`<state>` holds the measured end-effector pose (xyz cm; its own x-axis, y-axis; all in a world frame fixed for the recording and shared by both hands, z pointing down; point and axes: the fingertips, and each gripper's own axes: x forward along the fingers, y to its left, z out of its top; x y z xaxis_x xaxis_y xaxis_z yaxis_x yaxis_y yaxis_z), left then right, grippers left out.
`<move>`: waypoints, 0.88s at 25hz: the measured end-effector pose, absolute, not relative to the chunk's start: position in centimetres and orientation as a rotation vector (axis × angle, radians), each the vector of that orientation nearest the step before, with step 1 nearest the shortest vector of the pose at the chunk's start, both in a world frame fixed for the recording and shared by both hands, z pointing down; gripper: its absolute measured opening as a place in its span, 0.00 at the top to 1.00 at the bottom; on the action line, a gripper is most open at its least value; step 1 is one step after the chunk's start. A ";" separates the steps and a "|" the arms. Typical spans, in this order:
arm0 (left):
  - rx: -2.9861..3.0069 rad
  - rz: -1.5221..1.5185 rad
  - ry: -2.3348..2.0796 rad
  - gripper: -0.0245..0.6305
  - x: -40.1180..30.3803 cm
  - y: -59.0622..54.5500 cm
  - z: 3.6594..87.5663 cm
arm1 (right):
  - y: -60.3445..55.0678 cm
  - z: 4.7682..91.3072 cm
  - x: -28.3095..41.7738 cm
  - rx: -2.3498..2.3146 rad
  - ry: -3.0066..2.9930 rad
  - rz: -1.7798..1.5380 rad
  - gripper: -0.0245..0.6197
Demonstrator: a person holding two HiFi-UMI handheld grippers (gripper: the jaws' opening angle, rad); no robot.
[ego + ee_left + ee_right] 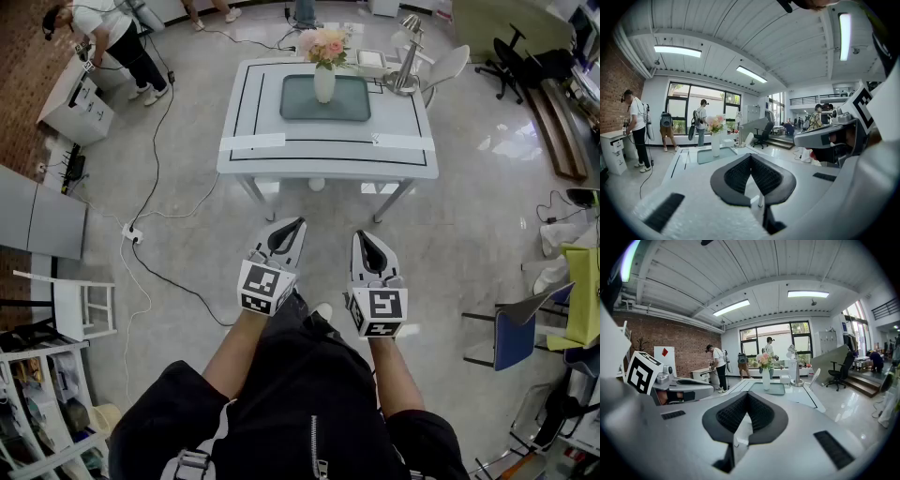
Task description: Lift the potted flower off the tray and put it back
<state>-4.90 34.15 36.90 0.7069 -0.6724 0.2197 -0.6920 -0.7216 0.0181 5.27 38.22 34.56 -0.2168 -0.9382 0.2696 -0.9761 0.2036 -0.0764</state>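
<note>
The potted flower (324,56), pink blooms in a white vase, stands upright on the green tray (352,105) at the back of the white table (412,127). Both grippers hang over the floor well short of the table, in front of the person's body. My left gripper (296,226) is shut with nothing between its jaws. My right gripper (365,236) is shut and empty too. In the left gripper view the flower (716,133) and tray (705,157) lie far ahead past my left gripper (751,157). The right gripper view shows the flower (766,371) on the tray (777,390) beyond my right gripper (747,395).
A silver desk lamp (406,56) and a white box (371,60) stand on the table's far right. A white chair (447,66) sits behind it. A power strip (132,232) and cables cross the floor at left. A person (112,33) works at a white cabinet (77,105).
</note>
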 end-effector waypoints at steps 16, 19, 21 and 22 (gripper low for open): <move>2.810 0.307 -1.121 0.96 -3.0 31.1 37.1 | 36.0 35.1 7.3 1.870 -2.350 0.380 0.95; 2.792 0.278 -1.150 0.96 -3.6 28.5 36.8 | 33.8 35.0 6.4 1.839 -2.379 0.385 0.95; 2.781 0.262 -1.163 0.96 -4.0 26.1 37.1 | 31.6 35.2 5.9 1.820 -2.391 0.380 0.95; 2.774 0.257 -1.167 0.96 -4.1 24.8 37.4 | 30.4 35.3 5.6 1.812 -2.391 0.375 0.95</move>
<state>-4.13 24.82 37.40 0.6883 -0.6966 0.2023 -0.7172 -0.6954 0.0453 5.65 30.36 35.34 -0.2772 -0.9300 0.2415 -0.9593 0.2536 -0.1247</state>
